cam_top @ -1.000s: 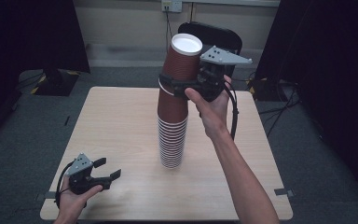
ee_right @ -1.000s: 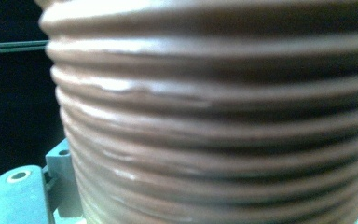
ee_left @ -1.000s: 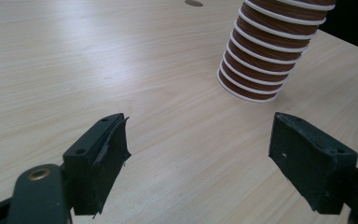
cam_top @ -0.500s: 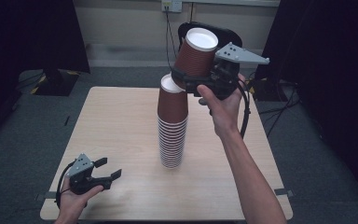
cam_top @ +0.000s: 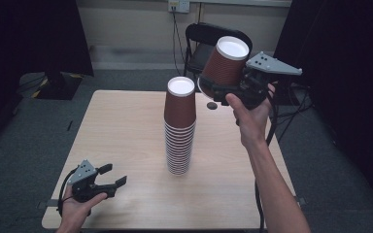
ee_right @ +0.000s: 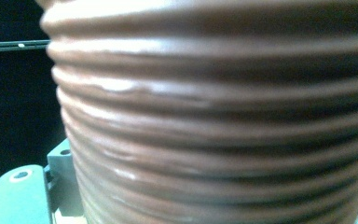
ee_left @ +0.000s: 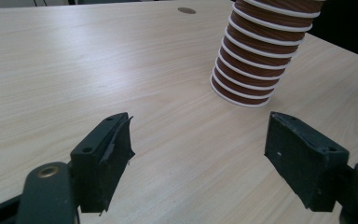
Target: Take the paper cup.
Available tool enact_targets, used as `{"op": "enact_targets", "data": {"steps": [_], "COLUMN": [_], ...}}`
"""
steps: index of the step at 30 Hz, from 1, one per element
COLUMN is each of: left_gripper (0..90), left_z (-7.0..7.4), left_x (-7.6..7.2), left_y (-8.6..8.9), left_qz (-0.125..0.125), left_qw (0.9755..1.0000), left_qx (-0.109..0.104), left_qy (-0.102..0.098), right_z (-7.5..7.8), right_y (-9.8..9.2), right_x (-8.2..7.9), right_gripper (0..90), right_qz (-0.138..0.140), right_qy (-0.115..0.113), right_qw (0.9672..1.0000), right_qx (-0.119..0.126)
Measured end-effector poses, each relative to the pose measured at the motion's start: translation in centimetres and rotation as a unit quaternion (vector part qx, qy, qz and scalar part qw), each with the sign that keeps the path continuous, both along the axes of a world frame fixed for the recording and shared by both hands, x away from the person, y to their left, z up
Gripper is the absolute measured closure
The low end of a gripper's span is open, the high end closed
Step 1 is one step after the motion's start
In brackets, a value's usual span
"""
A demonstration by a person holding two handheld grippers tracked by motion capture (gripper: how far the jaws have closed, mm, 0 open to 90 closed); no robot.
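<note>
Lifted clear since the earlier frame, brown paper cup (cam_top: 226, 65) sits clamped in right gripper (cam_top: 212, 90) at upper right, apart from cup stack (cam_top: 179, 128); left gripper (cam_top: 110, 178) idles agape; advise keeping a gentle squeeze.

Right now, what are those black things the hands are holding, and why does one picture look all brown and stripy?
A person holds a grabbing tool in each hand. One camera looks down from above; the others ride on each tool. On the table stands a tall stack of cups, upside down. The right tool holds one brown cup up in the air beside the stack. That cup sits so close to the right tool's camera that you see just its ribbed side. The left tool rests open near the table's front corner.
</note>
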State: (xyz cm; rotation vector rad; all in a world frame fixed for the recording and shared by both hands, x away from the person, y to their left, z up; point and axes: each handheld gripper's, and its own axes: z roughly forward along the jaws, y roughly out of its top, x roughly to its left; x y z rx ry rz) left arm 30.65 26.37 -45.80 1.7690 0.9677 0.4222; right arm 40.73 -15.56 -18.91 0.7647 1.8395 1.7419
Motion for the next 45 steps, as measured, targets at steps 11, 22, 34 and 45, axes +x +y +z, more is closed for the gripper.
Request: {"op": "enact_targets", "data": {"steps": [11, 22, 34, 45], "left_gripper": [15.9, 16.0, 20.4, 15.8], "left_z": [0.1, -0.2, 0.2, 0.9], "left_x": [0.0, 0.0, -0.4, -0.6], "left_y": [-0.5, -1.8, -2.7, -4.5], "left_qz": [0.000, -0.022, -0.045, -0.065], "left_qw": [0.9999, 0.9996, 0.9982, 0.9952], "left_qx": [0.008, -0.017, -0.030, -0.002], "left_qy": [-0.012, -0.008, -0.025, -0.073], "right_z": [-2.2, -6.3, -10.5, -13.7], "right_y": [-1.8, -2.5, -3.1, -3.6], "right_x": [-0.8, -1.7, -3.1, -4.5], "right_gripper": [12.7, 12.6, 12.7, 12.7], "right_qz": [-0.008, -0.004, 0.008, 0.017], "right_qy": [0.033, 0.073, 0.114, 0.156], "right_qw": [0.9994, 0.9972, 0.9934, 0.9875], "right_qx": [0.004, 0.012, 0.002, 0.015]}}
